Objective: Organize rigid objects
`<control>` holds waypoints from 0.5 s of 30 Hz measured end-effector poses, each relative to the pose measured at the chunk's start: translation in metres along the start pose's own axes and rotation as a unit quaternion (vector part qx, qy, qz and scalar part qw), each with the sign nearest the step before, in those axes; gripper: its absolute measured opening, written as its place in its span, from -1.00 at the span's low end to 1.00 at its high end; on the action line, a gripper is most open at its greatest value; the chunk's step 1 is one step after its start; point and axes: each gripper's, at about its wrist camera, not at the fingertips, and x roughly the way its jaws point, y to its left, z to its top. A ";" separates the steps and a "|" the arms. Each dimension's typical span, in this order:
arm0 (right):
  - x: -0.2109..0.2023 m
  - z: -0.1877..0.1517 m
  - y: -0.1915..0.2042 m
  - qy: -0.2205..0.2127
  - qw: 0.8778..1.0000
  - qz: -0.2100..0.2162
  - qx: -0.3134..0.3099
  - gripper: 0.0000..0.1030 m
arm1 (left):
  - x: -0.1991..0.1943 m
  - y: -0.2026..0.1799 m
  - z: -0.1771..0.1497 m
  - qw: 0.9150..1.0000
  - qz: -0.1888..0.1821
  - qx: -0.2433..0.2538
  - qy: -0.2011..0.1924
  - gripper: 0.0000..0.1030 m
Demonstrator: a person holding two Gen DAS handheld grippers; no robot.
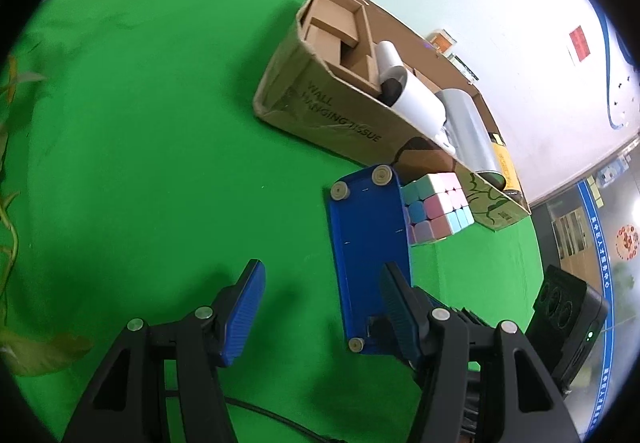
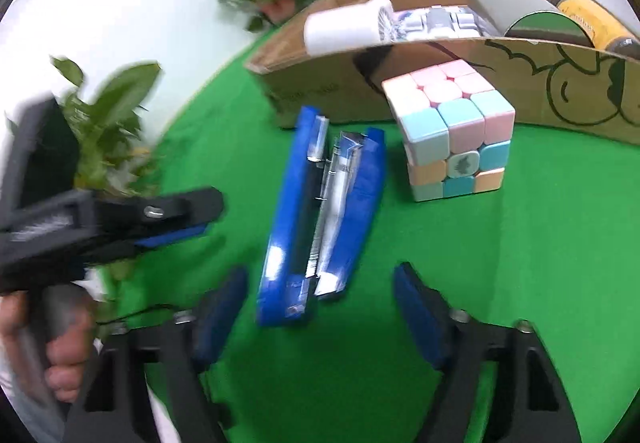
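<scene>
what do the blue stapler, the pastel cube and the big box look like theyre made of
Blue stapler: glossy moulded plastic shell with bright highlights, and a shiny, probably metal, channel inside.
Pastel cube: matte plastic by the look, with rounded tiles and no glare.
Box: brown corrugated cardboard, dull, with printed lettering and creased edges.

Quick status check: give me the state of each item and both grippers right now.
Left gripper: open, holding nothing.
Right gripper: open, holding nothing.
Blue stapler: lying on its side on the green cloth, outside the box.
Pastel cube: on the cloth beside the stapler, outside the box.
Cardboard box: open-topped.
White cylinder: lying in the box.
Grey cylinder: lying in the box.
</scene>
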 end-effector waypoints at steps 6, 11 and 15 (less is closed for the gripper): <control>0.010 -0.001 0.021 -0.001 0.998 -0.036 -0.055 -0.31 | 0.008 -0.001 0.003 1.000 -0.011 0.001 0.013 0.14; 0.013 -0.007 0.042 -0.027 0.981 -0.101 -0.165 -0.45 | 0.003 0.008 0.004 1.000 -0.014 -0.010 0.007 0.14; 0.014 -0.021 0.063 -0.057 0.937 -0.180 -0.293 -0.45 | -0.010 0.025 0.005 0.999 -0.012 -0.031 -0.012 0.14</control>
